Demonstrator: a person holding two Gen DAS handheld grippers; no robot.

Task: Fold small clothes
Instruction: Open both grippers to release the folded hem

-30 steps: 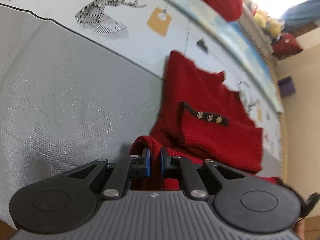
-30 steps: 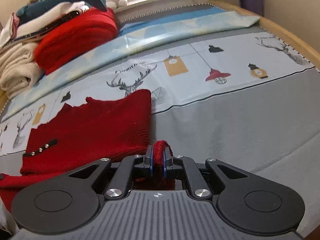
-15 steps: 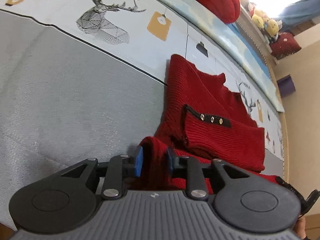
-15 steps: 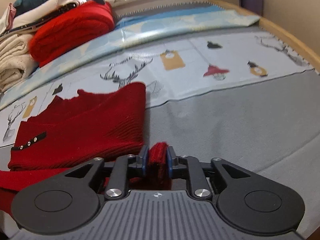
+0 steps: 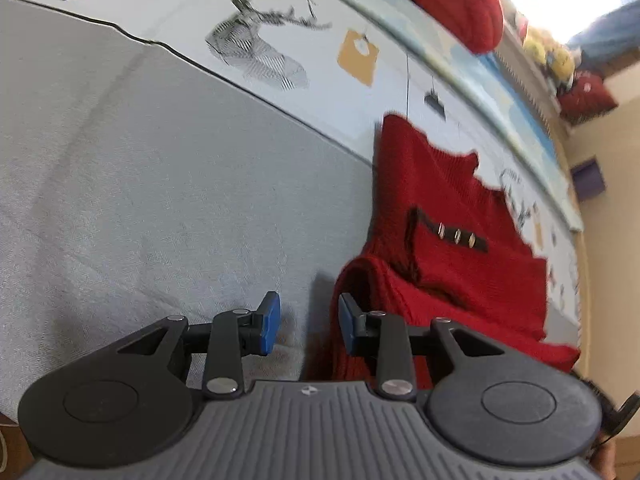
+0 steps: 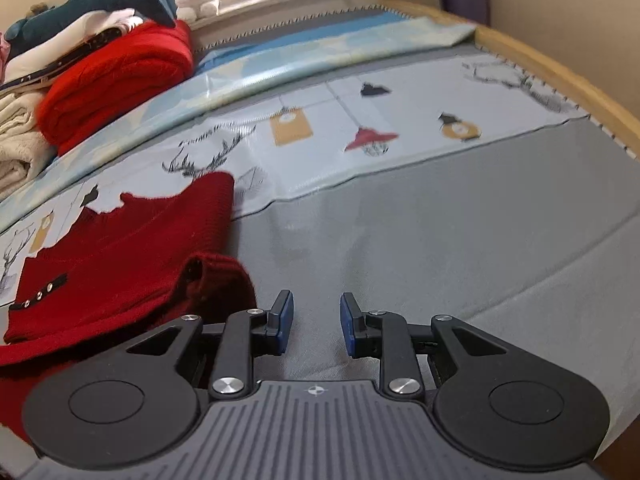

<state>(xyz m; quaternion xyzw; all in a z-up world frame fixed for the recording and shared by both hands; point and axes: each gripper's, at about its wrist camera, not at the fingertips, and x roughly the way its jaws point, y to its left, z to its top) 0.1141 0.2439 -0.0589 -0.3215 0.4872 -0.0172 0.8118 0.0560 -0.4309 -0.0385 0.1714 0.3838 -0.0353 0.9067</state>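
Observation:
A small dark red knit garment (image 5: 452,216) with a black tab of three metal studs (image 5: 456,235) lies folded over itself on the bed. It also shows in the right wrist view (image 6: 132,248). My left gripper (image 5: 308,322) is open and empty, with a bunched fold of the garment (image 5: 360,280) just behind its right finger. My right gripper (image 6: 316,322) is open and empty over the grey sheet, and the garment's bunched edge (image 6: 216,280) lies just left of its left finger.
The bed has a grey sheet (image 6: 460,232) and a printed cover with deer and lanterns (image 6: 320,136). A stack of folded clothes with a bright red sweater (image 6: 116,76) and a plush shark (image 6: 100,4) sits at the back left. A wooden bed rim (image 6: 560,76) runs on the right.
Both grippers were shut on folds of the red garment and have opened and let go. The released folds now lie on the bed beside the fingers.

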